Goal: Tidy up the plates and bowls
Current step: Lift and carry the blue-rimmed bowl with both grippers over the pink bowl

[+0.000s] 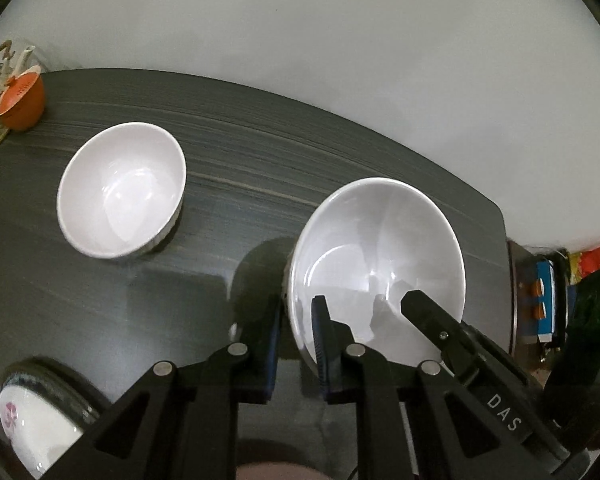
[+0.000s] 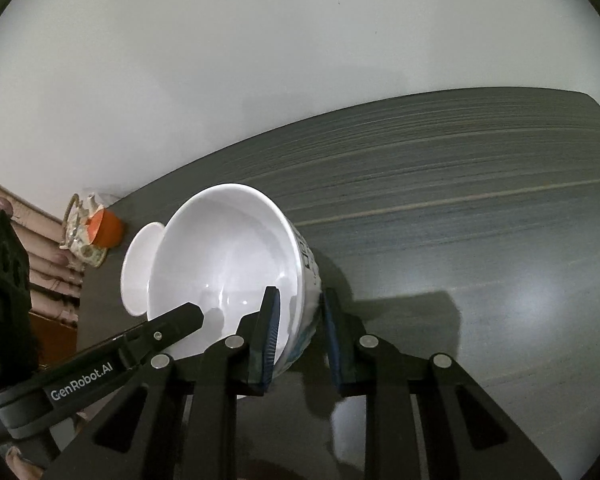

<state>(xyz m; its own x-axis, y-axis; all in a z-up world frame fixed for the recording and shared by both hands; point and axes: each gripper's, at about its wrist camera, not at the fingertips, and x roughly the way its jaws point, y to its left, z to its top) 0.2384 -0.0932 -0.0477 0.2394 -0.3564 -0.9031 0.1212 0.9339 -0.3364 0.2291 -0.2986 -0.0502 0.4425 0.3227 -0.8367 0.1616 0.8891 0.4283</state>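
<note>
both grippers are clamping 1 white bowl by opposite walls — the left gripper on one side, the right gripper on the other. the bowl is hanging tilted above the dark table. i think they should be rising together, evenly, towards the second bowl — and keeping the grip firm.

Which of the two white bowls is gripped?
The nearer white bowl, at right: both the left gripper and right gripper clamp its rim. The other bowl sits untouched on the table.
</note>
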